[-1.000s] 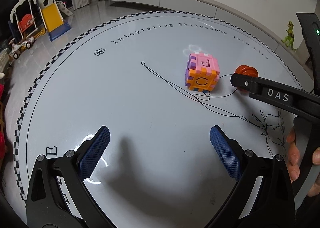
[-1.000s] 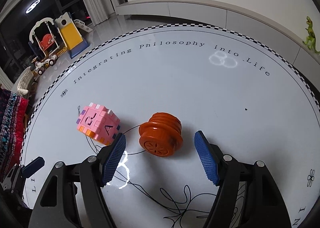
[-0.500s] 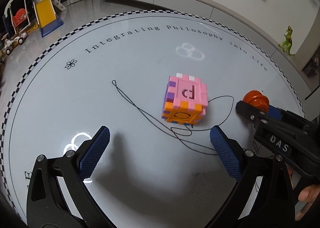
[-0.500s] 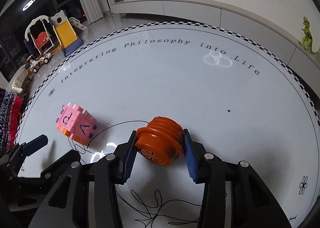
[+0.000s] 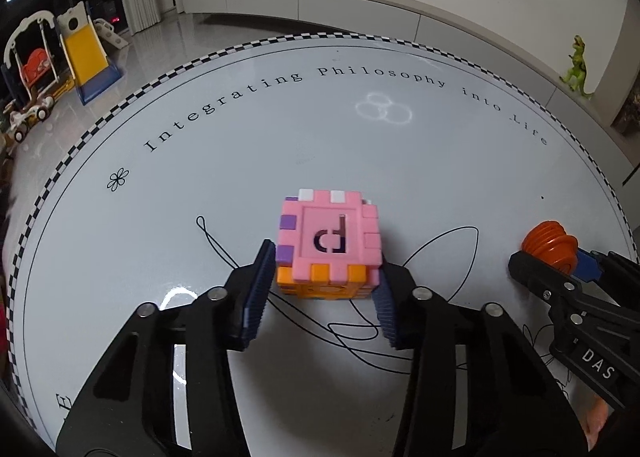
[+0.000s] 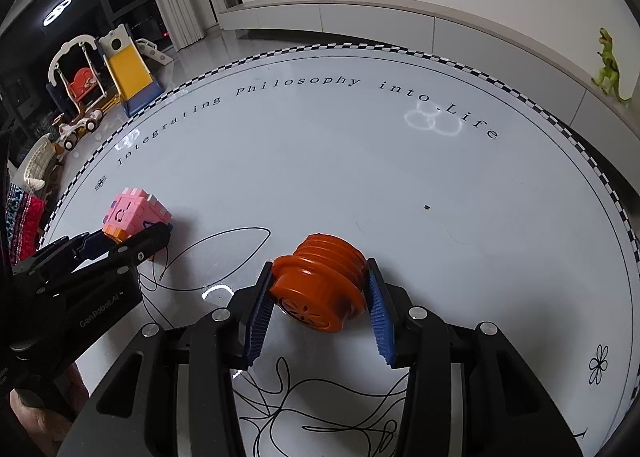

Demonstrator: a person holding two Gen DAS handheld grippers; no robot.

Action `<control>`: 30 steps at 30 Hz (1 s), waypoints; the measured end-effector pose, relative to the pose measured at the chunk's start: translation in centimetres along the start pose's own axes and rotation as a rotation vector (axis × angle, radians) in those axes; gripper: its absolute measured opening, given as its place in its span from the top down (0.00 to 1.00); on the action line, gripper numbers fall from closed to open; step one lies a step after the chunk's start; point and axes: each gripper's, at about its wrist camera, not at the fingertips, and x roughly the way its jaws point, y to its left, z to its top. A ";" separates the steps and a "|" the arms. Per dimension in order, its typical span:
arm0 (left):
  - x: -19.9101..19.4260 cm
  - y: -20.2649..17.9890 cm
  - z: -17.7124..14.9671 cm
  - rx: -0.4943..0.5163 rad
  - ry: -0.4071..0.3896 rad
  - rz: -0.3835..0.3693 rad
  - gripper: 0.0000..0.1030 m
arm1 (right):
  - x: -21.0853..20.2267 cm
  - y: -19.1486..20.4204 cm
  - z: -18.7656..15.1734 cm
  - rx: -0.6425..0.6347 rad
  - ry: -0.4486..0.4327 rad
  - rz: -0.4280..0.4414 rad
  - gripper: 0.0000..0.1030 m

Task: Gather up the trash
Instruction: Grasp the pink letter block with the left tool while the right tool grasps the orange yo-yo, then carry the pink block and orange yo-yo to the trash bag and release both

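Observation:
A pink and orange foam letter cube [image 5: 330, 243] sits between the blue pads of my left gripper [image 5: 324, 281], which is shut on it just over the white round table [image 5: 280, 137]. The cube also shows in the right wrist view [image 6: 134, 215]. My right gripper [image 6: 320, 297] is shut on an orange ribbed plastic spool [image 6: 320, 287], also seen at the right edge of the left wrist view [image 5: 550, 243]. The two grippers are side by side, apart.
The table has a checkered rim [image 6: 520, 97] and printed black lettering and line drawings [image 6: 320, 397]. A small dark crumb [image 6: 427, 207] lies right of centre. A green toy dinosaur [image 5: 576, 65] stands on a ledge beyond. A toy slide [image 5: 86, 53] stands on the floor.
My left gripper moved forward over the cube and closed on it. My right gripper closed on the orange spool half a second ago and still holds it.

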 end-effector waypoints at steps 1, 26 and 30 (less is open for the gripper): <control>0.0 0.1 -0.1 0.004 0.000 0.000 0.61 | -0.1 0.1 -0.1 0.001 0.002 0.001 0.56; -9.7 3.1 -6.6 -0.007 -0.051 -0.014 0.61 | -8.9 5.0 -5.1 -0.029 -0.031 0.045 0.56; -11.8 4.0 -8.3 -0.011 -0.067 -0.010 0.61 | -10.8 6.3 -6.5 -0.043 -0.041 0.059 0.56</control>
